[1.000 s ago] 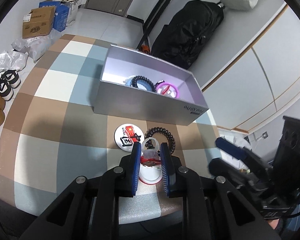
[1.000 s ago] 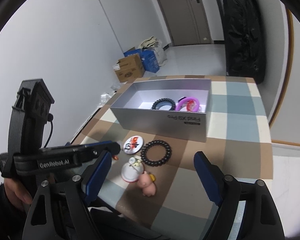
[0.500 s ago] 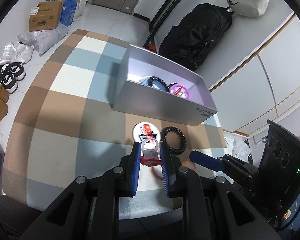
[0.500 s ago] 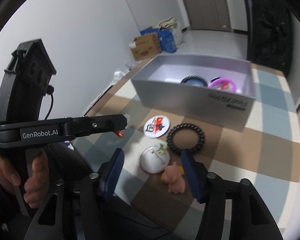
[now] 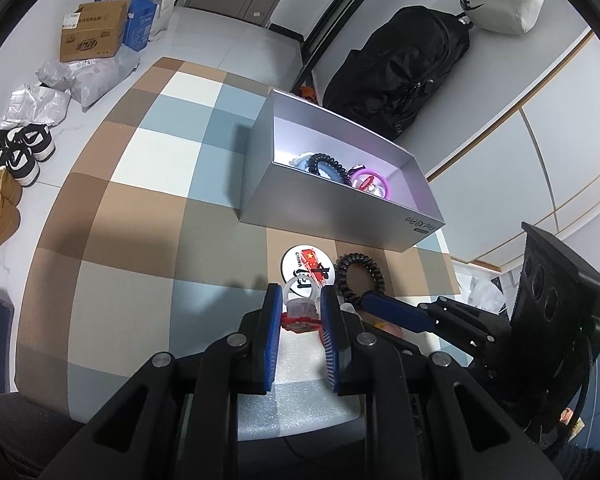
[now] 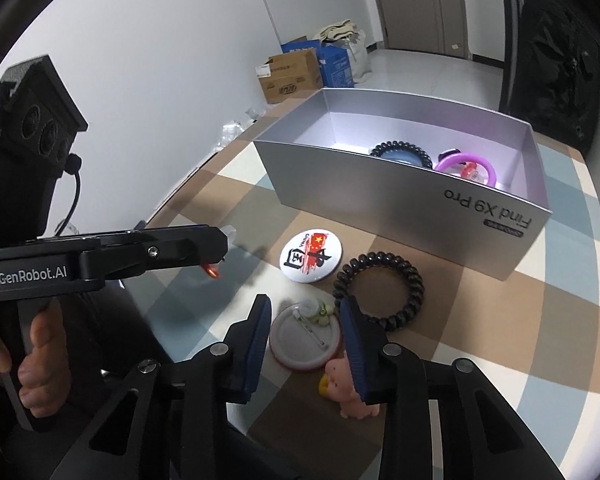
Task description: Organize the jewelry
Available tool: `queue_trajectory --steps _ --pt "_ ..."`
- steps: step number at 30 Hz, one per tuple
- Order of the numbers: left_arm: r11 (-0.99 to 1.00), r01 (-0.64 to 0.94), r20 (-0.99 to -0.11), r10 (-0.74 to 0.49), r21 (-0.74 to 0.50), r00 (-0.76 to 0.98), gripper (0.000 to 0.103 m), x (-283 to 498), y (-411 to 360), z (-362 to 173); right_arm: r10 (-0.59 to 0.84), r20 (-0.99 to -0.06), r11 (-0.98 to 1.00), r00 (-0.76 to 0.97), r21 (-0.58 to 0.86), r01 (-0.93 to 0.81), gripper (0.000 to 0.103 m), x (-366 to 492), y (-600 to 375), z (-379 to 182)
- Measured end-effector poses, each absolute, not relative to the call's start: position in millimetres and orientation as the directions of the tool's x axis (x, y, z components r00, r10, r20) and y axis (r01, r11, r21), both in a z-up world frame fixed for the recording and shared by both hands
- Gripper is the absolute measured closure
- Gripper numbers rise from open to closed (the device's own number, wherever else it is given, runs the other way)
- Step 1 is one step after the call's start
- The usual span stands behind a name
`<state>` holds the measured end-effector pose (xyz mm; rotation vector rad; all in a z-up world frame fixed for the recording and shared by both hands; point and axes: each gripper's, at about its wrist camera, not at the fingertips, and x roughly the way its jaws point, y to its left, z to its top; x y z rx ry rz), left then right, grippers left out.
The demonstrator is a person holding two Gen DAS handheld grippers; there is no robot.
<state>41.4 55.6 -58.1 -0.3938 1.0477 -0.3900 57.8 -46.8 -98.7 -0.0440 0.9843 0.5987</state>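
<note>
My left gripper (image 5: 300, 300) is shut on a clear ring with a red gem (image 5: 300, 308) and holds it above the checked table. It also shows in the right wrist view (image 6: 216, 254). My right gripper (image 6: 304, 320) is open, its fingers on either side of a face-down round pin badge (image 6: 304, 340). On the table lie a white badge with a red flag (image 6: 311, 255), a black coil hair tie (image 6: 379, 290) and a small pink pig figure (image 6: 350, 390). The silver box (image 5: 332, 208) holds a black coil tie (image 5: 326, 166) and a purple bangle (image 5: 370, 182).
The checked tablecloth (image 5: 140, 208) runs to the near edge. A black backpack (image 5: 400, 68) leans on the wall behind the box. Cardboard boxes (image 5: 94, 32) and shoes (image 5: 20, 152) lie on the floor at left.
My left gripper has lifted the ring and drawn back to the left. My right gripper has narrowed and come down around the face-down badge.
</note>
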Motion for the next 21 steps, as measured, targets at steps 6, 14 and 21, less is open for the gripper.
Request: queue_trajectory --steps 6,14,21 --pt "0.86 0.126 -0.747 -0.494 -0.494 0.445 0.089 42.7 56.8 -57.3 0.382 -0.813 0.842 0.44 0.11 -0.528 0.082 53.4 -30.3 -100.1" --pt "0.858 0.116 -0.745 -0.495 -0.5 0.447 0.089 43.4 59.1 -58.1 0.362 -0.811 0.847 0.46 0.079 -0.526 0.09 53.2 -28.5 -101.2" --pt "0.857 0.117 -0.743 -0.496 -0.502 0.449 0.089 44.3 58.7 -56.3 0.376 -0.789 0.857 0.486 0.098 -0.505 0.09 55.3 -36.3 -93.8"
